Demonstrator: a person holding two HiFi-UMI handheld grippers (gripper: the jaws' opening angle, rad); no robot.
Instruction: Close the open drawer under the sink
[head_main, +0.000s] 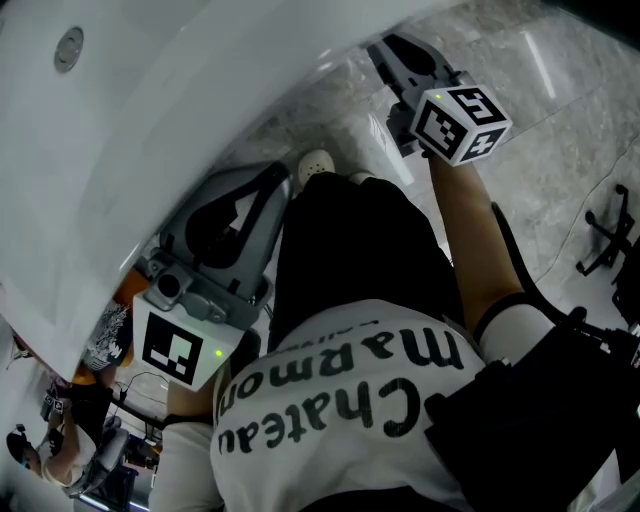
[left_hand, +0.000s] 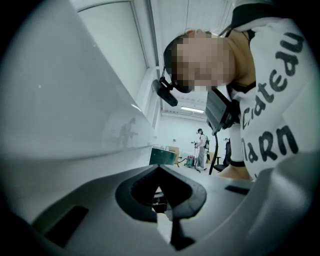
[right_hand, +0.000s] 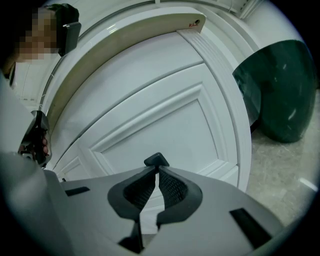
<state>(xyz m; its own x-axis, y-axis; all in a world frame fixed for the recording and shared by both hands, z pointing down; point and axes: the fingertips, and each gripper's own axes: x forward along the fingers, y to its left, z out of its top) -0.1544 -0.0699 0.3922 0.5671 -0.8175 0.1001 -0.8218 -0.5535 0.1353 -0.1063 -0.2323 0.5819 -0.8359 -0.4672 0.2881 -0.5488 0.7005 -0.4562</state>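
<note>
The white panelled front (right_hand: 150, 115) under the sink fills the right gripper view, with a beige edge (right_hand: 125, 35) above it. I cannot tell from here whether it is open. My right gripper (right_hand: 157, 164) is shut and empty, its tips close to that panel. In the head view the right gripper (head_main: 387, 47) reaches forward under the white sink (head_main: 110, 130). My left gripper (head_main: 279, 173) hangs low beside the sink edge, shut and empty. In its own view the left gripper (left_hand: 159, 169) points up past a white wall (left_hand: 65, 100) at the person.
A dark green bin (right_hand: 280, 95) stands on the marble floor right of the cabinet. My white shoe (head_main: 313, 163) is by the cabinet's foot. A black chair base (head_main: 610, 235) sits at the right. Another person (left_hand: 201, 147) stands far off in the room.
</note>
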